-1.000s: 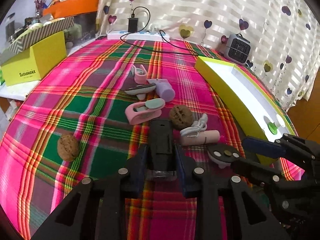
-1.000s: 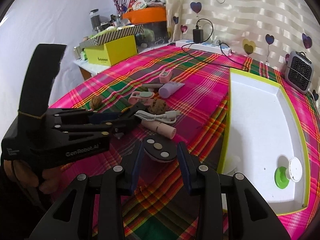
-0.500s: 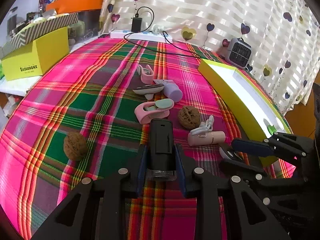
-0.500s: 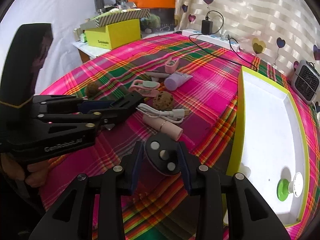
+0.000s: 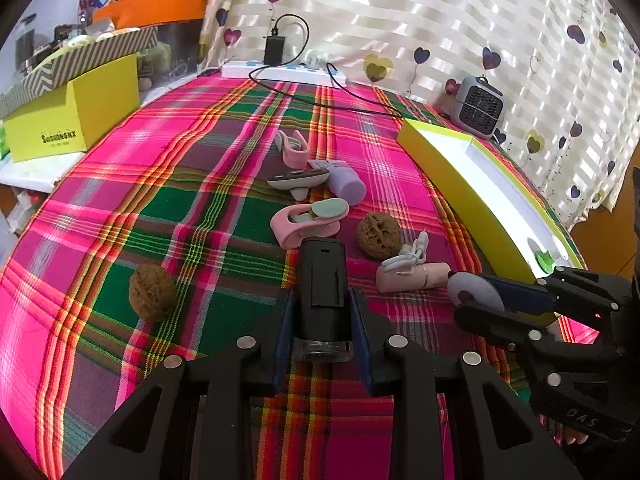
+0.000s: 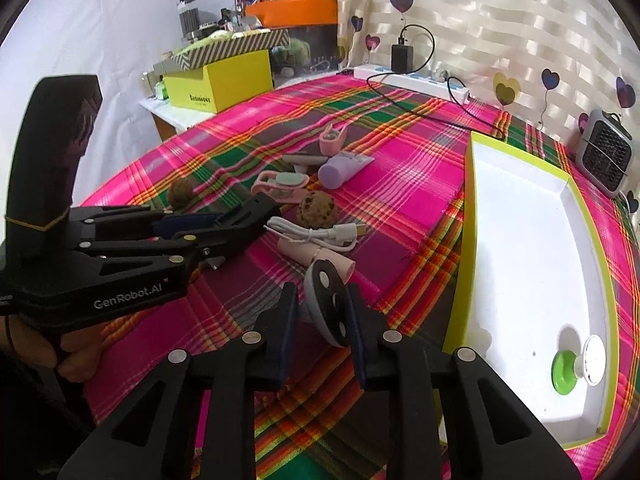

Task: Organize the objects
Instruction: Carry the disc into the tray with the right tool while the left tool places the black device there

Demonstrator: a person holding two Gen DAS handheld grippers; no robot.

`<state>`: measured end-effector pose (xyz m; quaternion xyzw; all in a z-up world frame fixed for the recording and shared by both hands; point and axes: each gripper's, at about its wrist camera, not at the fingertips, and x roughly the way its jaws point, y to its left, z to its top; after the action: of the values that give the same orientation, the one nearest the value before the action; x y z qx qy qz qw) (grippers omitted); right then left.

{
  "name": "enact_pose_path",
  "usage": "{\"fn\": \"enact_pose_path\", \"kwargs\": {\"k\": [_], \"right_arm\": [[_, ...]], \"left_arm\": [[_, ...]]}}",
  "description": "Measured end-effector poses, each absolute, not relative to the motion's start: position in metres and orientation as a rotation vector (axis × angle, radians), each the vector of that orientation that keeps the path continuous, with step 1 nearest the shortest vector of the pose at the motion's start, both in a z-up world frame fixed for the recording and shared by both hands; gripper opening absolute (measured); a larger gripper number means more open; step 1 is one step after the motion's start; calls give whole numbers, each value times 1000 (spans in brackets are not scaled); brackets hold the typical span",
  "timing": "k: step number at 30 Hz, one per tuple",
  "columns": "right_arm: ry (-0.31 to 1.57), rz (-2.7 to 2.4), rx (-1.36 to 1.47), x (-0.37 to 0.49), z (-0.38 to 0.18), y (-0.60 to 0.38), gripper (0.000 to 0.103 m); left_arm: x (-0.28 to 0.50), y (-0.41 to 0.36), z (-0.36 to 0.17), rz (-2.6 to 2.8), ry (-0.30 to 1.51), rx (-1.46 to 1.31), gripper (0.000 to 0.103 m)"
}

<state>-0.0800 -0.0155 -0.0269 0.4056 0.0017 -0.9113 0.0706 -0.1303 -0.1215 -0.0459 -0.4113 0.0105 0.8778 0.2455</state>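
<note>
The black rectangular device (image 5: 322,280) sits clamped between the pads of the left claw (image 5: 322,344), its long axis in line with the fingers and its far end pointing toward the pink clip (image 5: 306,226). The grey oval device (image 6: 329,304) with three round contacts stands on edge, tilted, in the right claw (image 6: 323,330), whose jaws have just been closing; the pads now press on its two sides. Both claws are above the plaid-covered bench (image 5: 168,208). Just beyond the oval device lie a pink cylinder (image 6: 316,254) and a coiled white cable (image 6: 316,234). Two walnuts (image 5: 378,234) (image 5: 152,292) lie farther out. The yellow-rimmed tray (image 6: 472,216) is at the right.
</note>
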Motion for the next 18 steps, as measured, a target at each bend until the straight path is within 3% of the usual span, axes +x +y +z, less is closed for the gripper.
{"fn": "enact_pose_path", "kwargs": {"k": [18], "right_arm": [[-79,-2766,1073,-62,-12,-12,23]], "left_arm": [[-114,-127,-32,2462,4,-1058,26]]}}
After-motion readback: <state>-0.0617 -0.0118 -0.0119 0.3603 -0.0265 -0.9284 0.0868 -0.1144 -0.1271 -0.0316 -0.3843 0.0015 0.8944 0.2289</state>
